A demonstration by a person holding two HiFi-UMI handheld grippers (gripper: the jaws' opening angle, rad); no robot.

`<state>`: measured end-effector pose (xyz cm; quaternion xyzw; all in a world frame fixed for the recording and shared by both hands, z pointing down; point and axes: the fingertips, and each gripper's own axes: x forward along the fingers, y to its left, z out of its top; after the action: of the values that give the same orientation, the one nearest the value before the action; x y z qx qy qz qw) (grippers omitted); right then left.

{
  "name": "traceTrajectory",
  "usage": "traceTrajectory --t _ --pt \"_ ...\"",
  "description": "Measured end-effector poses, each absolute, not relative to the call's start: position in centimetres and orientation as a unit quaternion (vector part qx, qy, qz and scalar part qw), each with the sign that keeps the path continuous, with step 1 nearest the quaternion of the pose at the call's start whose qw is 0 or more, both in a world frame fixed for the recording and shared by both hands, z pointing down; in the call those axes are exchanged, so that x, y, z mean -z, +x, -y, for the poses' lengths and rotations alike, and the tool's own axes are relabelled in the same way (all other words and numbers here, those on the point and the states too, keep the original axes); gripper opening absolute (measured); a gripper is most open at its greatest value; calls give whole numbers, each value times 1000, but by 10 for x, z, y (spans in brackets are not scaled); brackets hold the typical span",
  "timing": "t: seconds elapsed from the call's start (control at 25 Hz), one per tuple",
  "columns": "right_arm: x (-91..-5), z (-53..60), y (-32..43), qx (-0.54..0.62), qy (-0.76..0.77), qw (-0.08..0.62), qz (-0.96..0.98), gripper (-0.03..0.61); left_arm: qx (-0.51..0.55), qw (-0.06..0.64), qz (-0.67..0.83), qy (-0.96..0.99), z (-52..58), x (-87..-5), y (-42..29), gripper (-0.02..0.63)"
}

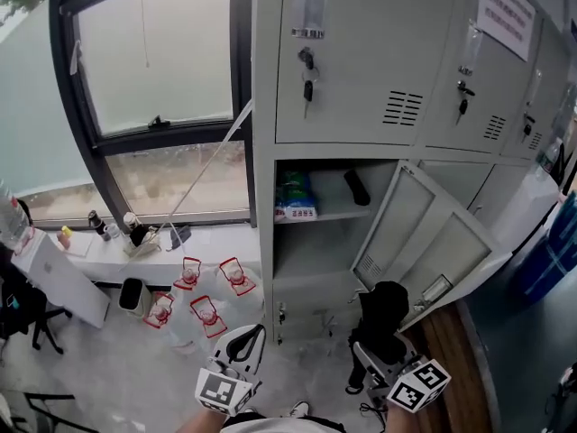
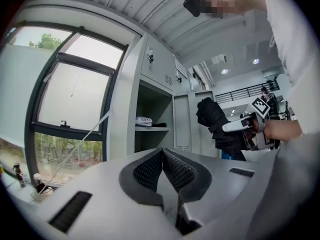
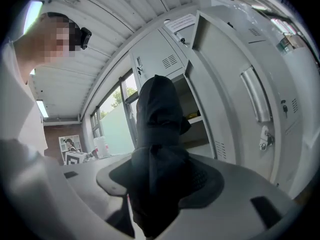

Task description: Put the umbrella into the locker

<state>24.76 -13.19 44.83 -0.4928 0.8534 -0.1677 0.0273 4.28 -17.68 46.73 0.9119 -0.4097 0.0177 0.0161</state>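
In the head view the black folded umbrella (image 1: 386,307) stands upright in front of the open locker compartment (image 1: 315,260), below the swung-out door (image 1: 433,242). My right gripper (image 1: 379,348) is shut on the umbrella's lower part. In the right gripper view the umbrella (image 3: 157,129) fills the space between the jaws of that gripper (image 3: 157,181). My left gripper (image 1: 248,336) hangs to the left of the locker, shut with nothing in it; its pads (image 2: 175,169) meet at the tip. In the left gripper view, the umbrella (image 2: 217,124) shows at the right.
The locker's upper shelf (image 1: 334,213) holds a blue-green packet (image 1: 295,197) and a black item (image 1: 357,188). Several large water bottles (image 1: 203,300) stand on the floor at the left. Small bottles (image 1: 117,228) sit on the window sill. A blue object (image 1: 554,251) stands at the right.
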Motion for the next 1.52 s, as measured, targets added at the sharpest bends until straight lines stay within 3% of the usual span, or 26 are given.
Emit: traceTrajectory --t 0.8,1.52 --pt "-442 151 250 139 -486 -5 -863 253 -10 21 431 902 178 -475 38 23" --pt "-377 275 228 94 -488 -30 -867 255 21 14 427 904 190 -460 22 23"
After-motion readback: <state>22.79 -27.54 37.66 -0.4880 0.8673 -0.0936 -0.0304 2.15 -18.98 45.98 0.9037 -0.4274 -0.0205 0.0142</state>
